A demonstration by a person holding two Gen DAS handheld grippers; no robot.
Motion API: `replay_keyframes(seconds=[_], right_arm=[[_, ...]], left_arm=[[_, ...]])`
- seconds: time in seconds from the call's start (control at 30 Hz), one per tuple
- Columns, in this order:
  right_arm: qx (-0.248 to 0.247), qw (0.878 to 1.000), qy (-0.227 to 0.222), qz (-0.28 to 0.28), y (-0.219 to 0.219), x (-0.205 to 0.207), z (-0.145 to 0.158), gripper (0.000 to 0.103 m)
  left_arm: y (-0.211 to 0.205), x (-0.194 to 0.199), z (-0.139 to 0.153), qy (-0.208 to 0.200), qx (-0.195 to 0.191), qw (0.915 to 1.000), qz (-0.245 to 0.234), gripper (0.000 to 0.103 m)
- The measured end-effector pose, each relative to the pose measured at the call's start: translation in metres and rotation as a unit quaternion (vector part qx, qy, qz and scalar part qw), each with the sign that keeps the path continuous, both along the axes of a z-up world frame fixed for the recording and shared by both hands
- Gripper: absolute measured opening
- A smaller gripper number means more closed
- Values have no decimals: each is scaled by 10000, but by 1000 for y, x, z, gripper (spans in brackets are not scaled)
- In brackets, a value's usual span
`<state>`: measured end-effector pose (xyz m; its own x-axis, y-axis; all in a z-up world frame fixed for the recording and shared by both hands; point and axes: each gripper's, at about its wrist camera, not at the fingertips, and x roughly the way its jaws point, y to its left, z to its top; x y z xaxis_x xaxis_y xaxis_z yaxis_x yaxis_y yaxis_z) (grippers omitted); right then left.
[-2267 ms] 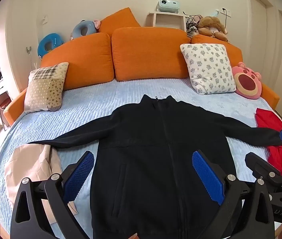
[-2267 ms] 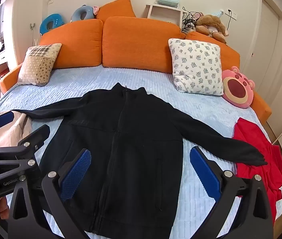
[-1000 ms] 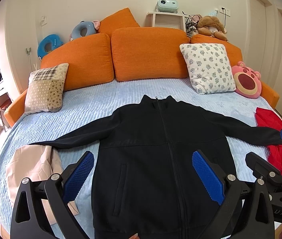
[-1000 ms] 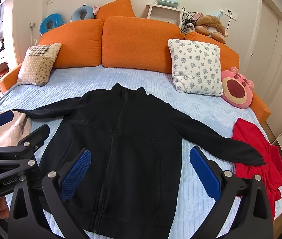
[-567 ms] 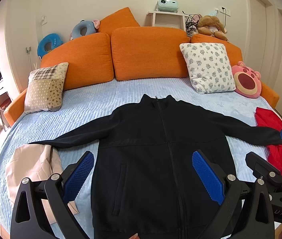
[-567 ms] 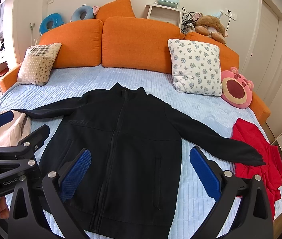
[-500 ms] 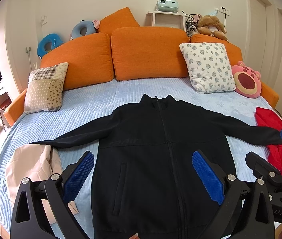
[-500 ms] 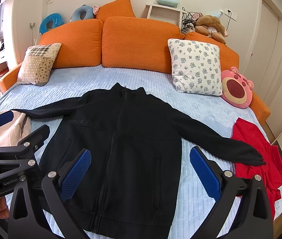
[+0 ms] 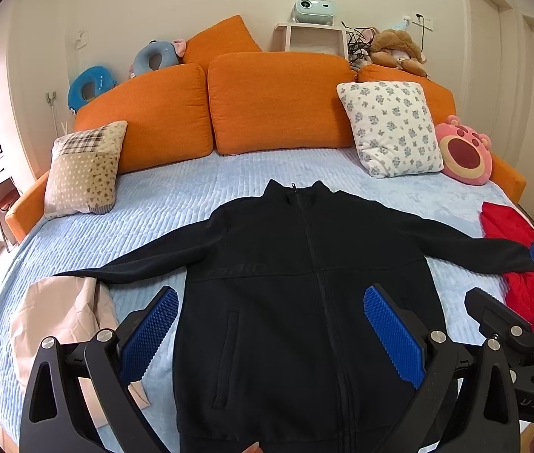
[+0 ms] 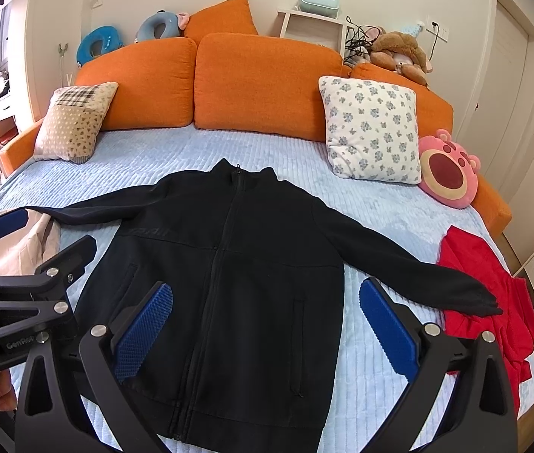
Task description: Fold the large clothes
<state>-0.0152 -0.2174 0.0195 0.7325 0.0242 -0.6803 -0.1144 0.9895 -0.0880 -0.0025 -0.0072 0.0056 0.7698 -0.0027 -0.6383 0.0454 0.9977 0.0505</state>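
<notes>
A black zip-up jacket (image 9: 297,287) lies flat and face up on the light blue bed (image 9: 176,204), sleeves spread to both sides; it also shows in the right wrist view (image 10: 236,287). My left gripper (image 9: 267,324) is open and empty, held above the jacket's lower half. My right gripper (image 10: 263,317) is open and empty, above the jacket's lower right part. Each gripper shows at the edge of the other's view. The jacket's right cuff (image 10: 485,305) rests on the red garment.
A beige garment (image 9: 59,321) lies at the bed's left edge by the left cuff. A red garment (image 10: 493,290) lies at the right edge. Orange cushions (image 9: 274,102), a patterned pillow (image 9: 85,166), a floral pillow (image 9: 391,128) and a pink plush (image 9: 463,151) line the headboard.
Almost nothing has changed. Both grippers stay open and hover over the jacket with only slight drift. The jacket lies as before.
</notes>
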Motion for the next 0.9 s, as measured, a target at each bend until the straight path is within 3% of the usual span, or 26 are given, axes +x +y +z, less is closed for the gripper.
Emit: replay_keyframes(seconds=[0.9], right_arm=[[1,9999,-77,-108,-7,-6,10,98]], left_arm=[[13,-2,7,19,-16,9999,113,100]])
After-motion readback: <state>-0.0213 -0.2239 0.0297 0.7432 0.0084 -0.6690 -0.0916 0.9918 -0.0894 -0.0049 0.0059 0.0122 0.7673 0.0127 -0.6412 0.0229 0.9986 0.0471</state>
